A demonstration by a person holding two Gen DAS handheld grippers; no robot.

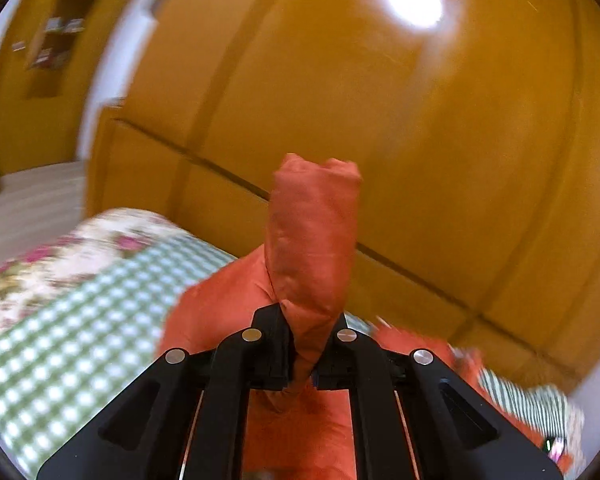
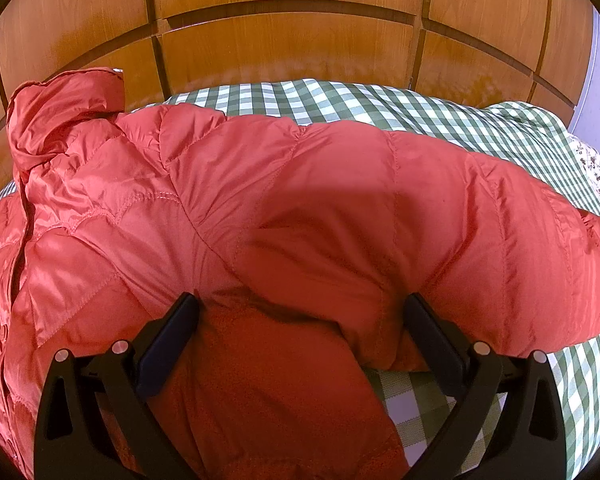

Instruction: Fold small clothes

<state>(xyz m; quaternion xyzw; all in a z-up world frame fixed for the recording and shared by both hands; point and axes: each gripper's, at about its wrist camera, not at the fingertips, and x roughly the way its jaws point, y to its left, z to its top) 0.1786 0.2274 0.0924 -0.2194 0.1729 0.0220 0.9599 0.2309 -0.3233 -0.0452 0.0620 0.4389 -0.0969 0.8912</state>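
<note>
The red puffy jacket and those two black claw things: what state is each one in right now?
Red jacket: spread on the bed, one bunched part lifted.
Left gripper: jaws shut on a bunched fold of the jacket.
Right gripper: jaws open, straddling the jacket's near edge, not pinching it.
Checked bedcover: lying flat under the jacket.
Wooden headboard: upright behind the bed.

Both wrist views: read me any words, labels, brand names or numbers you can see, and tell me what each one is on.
No readable text in either view.
Shelf items: too blurred to read.
Red quilted jacket: no label or brand showing.
Green checked bedcover: pattern only, no writing.
</note>
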